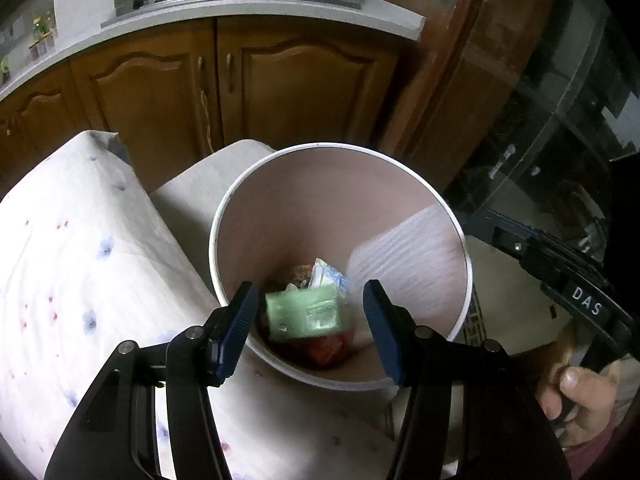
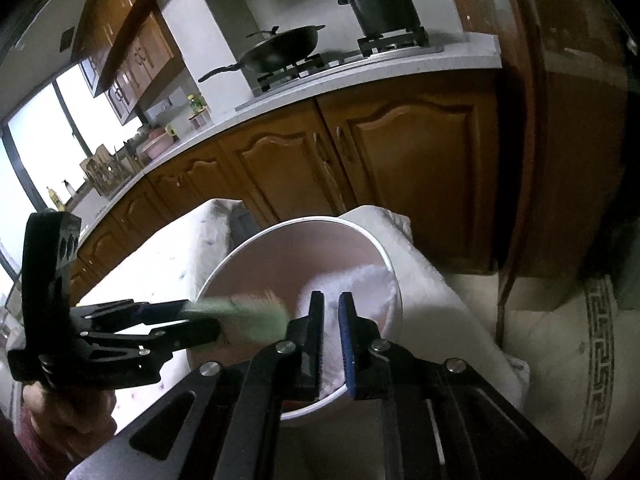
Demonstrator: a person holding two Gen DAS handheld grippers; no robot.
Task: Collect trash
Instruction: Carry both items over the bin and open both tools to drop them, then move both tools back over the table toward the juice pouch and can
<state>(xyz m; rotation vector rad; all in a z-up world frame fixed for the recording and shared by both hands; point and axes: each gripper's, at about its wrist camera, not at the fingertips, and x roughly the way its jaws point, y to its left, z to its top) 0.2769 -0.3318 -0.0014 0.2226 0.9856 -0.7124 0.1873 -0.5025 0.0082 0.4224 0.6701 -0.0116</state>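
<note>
Here one bin (image 1: pixel 224 216) holds perhaps four scraps; left gripper (image 1: pixel 308 320) jaws spread, right gripper (image 2: pixel 331 340) jaws slightly parted around one tissue (image 2: pixel 360 284).

Background, kitchen. Grey table (image 2: pixel 360 74) runs along the wall, carrying a gas hob (image 2: pixel 320 70). On the hob: black frying pan (image 2: pixel 280 50) with long handle pointing left; lidded dark stockpot (image 2: pixel 384 8) on the right burner, apart from the pan. Brown wooden cabinet doors (image 2: pixel 412 160) with arched panels below; matching wall cabinets (image 2: pixel 136 56) upper left. Bright window (image 2: pixel 36 140) at far left. Near it, small jars and bottles, too small to identify. White floral cloth (image 1: pixel 72 264) covers a low surface in the foreground. Pale floor tile with dark key-pattern border (image 2: pixel 596 352) at right.
</note>
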